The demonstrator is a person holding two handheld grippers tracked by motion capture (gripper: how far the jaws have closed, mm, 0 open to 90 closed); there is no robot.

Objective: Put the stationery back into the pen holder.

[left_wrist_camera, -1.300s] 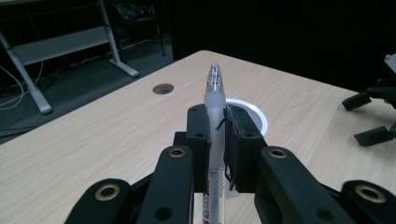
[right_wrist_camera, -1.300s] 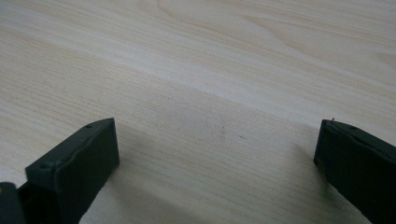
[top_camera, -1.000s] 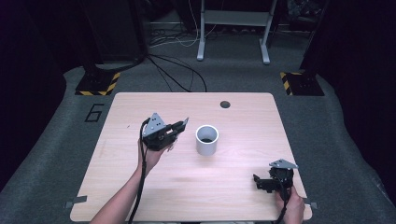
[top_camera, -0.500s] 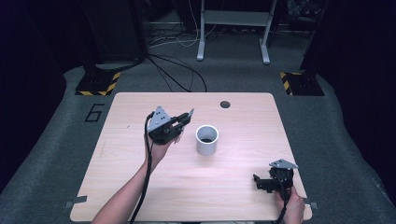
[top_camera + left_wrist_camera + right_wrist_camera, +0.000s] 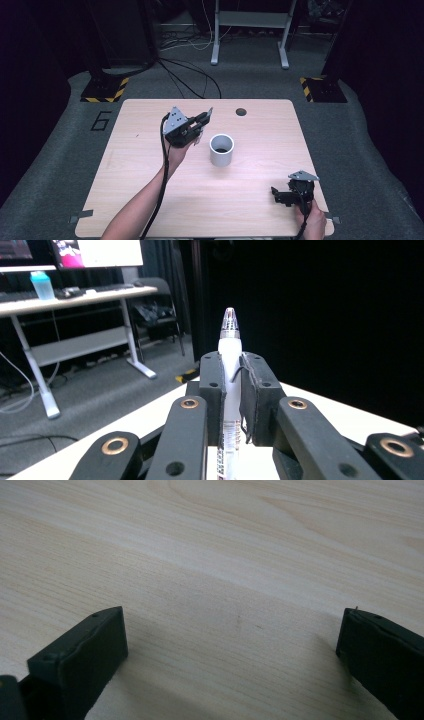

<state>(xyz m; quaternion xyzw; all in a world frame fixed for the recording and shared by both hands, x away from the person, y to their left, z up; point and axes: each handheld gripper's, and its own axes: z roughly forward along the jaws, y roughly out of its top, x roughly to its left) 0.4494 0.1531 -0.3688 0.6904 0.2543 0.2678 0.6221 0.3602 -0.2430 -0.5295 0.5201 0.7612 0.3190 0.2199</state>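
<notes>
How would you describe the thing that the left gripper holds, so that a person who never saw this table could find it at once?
Start from the light wooden table and find the grey cup near its middle. Just left of the cup, the left gripper is raised above the tabletop. Clamped between its black jaws is a slim white pen with a clear pointed tip, the one long thin thing beside the squat round cup.

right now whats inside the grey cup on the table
The cup shows a dark opening with nothing visible inside; its bottom is hidden in shadow. The pen sits clamped in the left gripper.
</notes>
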